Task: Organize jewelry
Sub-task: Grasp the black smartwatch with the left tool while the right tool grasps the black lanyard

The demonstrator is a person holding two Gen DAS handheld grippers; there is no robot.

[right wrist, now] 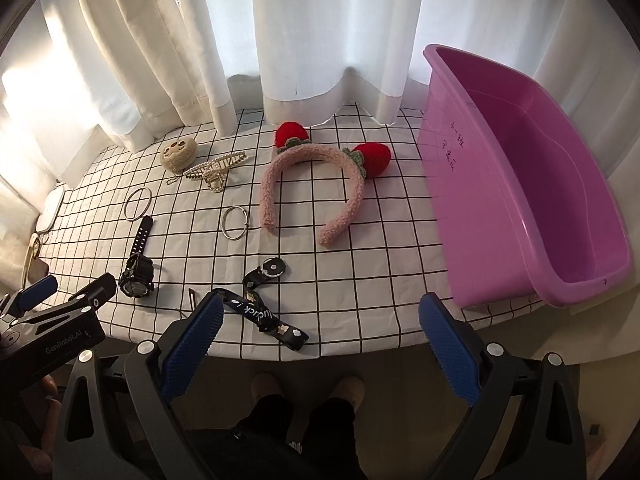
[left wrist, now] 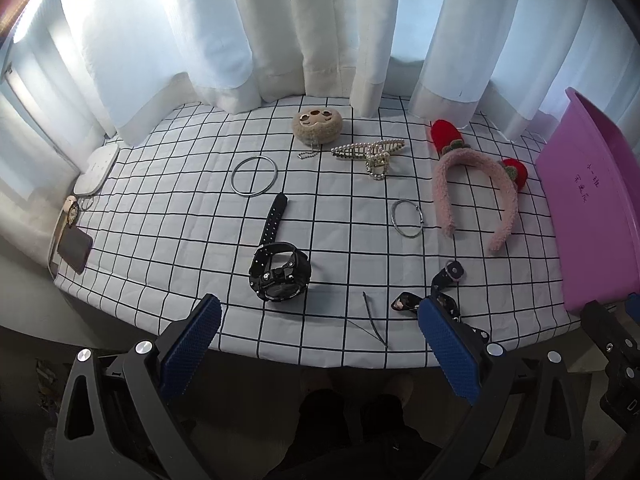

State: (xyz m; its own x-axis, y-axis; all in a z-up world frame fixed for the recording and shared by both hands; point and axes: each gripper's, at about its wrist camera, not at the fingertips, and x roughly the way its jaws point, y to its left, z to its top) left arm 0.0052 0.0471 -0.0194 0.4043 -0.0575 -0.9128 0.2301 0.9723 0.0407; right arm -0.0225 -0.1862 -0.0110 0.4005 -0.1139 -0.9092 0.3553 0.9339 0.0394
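Purple plastic tub [right wrist: 520, 184] is sitting empty at the right, seemingly awaiting the scattered jewelry. Left gripper [left wrist: 320, 344] and right gripper [right wrist: 320, 340] are both hovering spread wide, gripping nothing.

**Hidden, cropped and unreadable parts**

In the left wrist view, the purple basin [left wrist: 592, 216] runs off the frame's right edge, far right of the left gripper [left wrist: 320, 328]; the handwriting on its wall is too small to read. That gripper's right finger [left wrist: 448, 344] covers part of the black printed strap [left wrist: 404, 302].

In the right wrist view, the right gripper's [right wrist: 322, 328] left finger [right wrist: 192, 344] hides that strap's near end, and only part of its lettering is legible. Far to the left, objects at the cloth's edge [right wrist: 36, 248] are cut off and too dim to identify. The left gripper's body is cropped there.
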